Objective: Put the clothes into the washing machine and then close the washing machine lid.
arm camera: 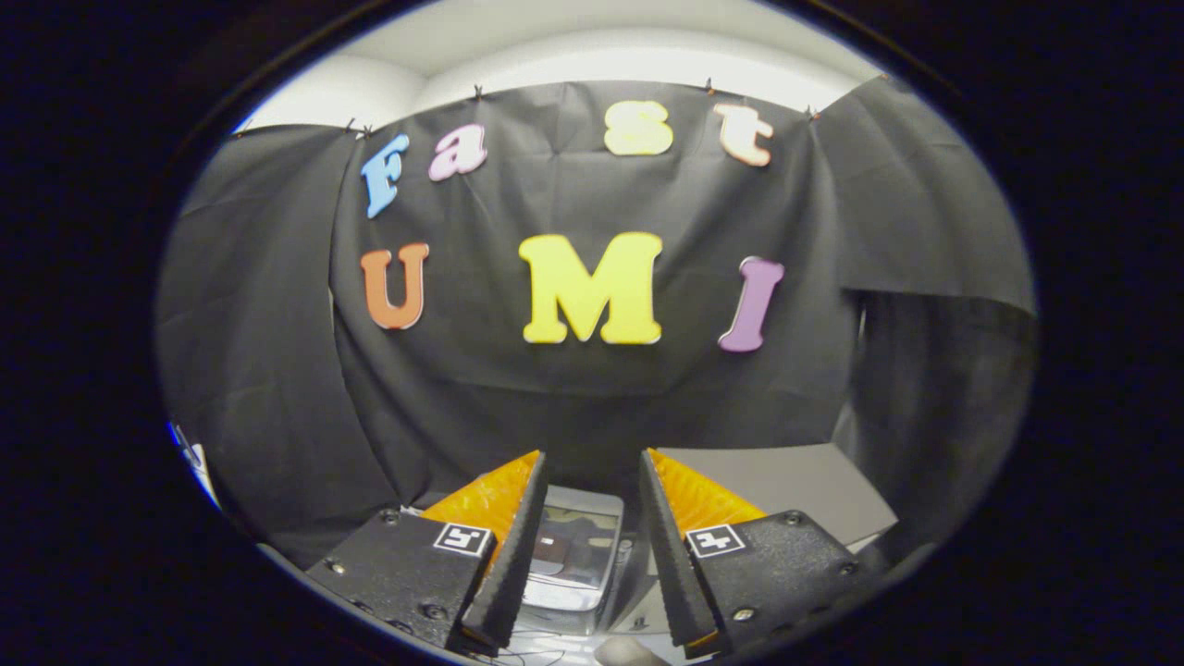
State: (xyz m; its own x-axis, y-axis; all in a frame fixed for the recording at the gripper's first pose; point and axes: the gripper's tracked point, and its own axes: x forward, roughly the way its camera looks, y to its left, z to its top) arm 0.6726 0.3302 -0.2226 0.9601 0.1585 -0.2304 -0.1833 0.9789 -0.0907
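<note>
Gripper (pixel 587 546) fingers spread apart, gripping nothing, held high and level, probably just lining up. Washing machine (pixel 575 546) visible between them, down below, clear lid seemingly shut with something dark, maybe clothes, inside. Can't tell for sure. Sitting on a grey table (pixel 786 481), black cloth wall behind.

Black cloth wall (pixel 592 388) draped behind grey tabletop (pixel 786 481); pale ceiling (pixel 592 46) above, lit bright.
</note>
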